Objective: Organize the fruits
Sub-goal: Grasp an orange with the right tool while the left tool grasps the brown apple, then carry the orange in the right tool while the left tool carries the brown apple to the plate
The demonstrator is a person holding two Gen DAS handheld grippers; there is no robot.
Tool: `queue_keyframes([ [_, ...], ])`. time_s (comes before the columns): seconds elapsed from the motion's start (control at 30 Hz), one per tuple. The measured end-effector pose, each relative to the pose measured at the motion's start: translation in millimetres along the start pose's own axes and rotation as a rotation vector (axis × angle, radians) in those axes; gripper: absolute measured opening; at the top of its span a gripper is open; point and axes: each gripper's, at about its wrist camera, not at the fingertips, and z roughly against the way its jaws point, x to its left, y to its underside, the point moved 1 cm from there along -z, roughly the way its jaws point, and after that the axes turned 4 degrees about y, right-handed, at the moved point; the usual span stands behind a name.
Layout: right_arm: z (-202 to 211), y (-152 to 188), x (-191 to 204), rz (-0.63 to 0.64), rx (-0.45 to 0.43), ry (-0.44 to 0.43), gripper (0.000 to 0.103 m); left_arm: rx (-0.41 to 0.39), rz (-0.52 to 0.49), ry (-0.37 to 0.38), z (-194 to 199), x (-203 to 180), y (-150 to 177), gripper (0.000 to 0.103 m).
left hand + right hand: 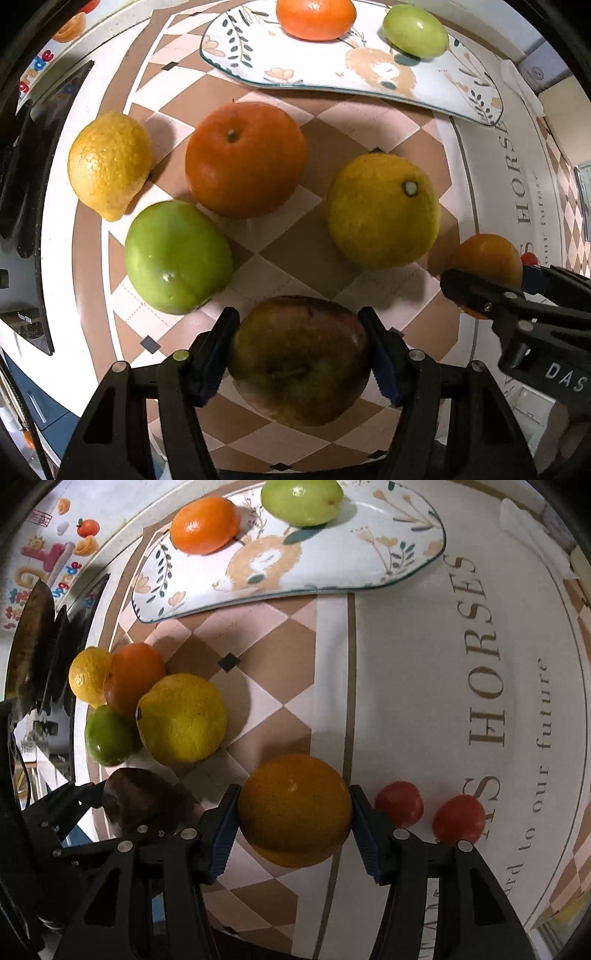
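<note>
Blue-padded left hand-held gripper (301,354): you clamp the dark mango (300,360), low over the tabletop (295,236).
Right hand-held gripper (294,825): closed on an orange (294,808).
Plate (332,572): already carries two fruits, probably the destination.

Nine fruits (294,809) – two tomatoes (399,803)

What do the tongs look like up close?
Both the left tongs and the right tongs are black frames with triangle-shaped cutouts and small round silver screws. Their fingers have ribbed blue pads. White letters "DAS" are printed on the right tongs' body. No cables or sleeves show.
</note>
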Motion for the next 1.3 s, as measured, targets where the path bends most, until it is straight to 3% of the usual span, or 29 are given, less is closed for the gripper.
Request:
queue_keyframes([
  [0.13,1,2,0,0.006,-0.018,0.013,0.059,-0.005,0.008,0.009,7,1,3,0.064],
  [0.33,58,-2,-7,-0.026,-0.119,-0.054,0.058,-0.100,0.013,0.116,74,-5,-4,0.064],
  [0.5,103,-45,-4,-0.029,-0.228,-0.078,0.058,-0.218,0.017,0.158,132,5,-59,0.064],
  [0.6,98,-78,1,-0.043,-0.244,-0.085,0.058,-0.241,0.022,0.113,125,10,-107,0.064],
  [0.7,77,-106,13,-0.050,-0.223,-0.098,0.058,-0.202,0.012,0.051,101,17,-144,0.064],
  [0.83,42,-133,31,-0.035,-0.170,-0.096,0.058,-0.117,0.027,0.034,63,28,-176,0.064],
  [1.0,15,-147,51,-0.037,-0.125,-0.101,0.059,-0.012,0.051,0.059,35,34,-188,0.064],
  [1.2,-4,-150,49,-0.076,-0.076,-0.126,0.060,0.056,0.075,0.074,17,40,-191,0.064],
  [1.23,-5,-150,48,-0.078,-0.068,-0.127,0.063,0.061,0.079,0.076,14,41,-191,0.064],
  [1.3,-7,-149,46,-0.083,-0.060,-0.136,0.083,0.060,0.080,0.067,14,43,-190,0.067],
])
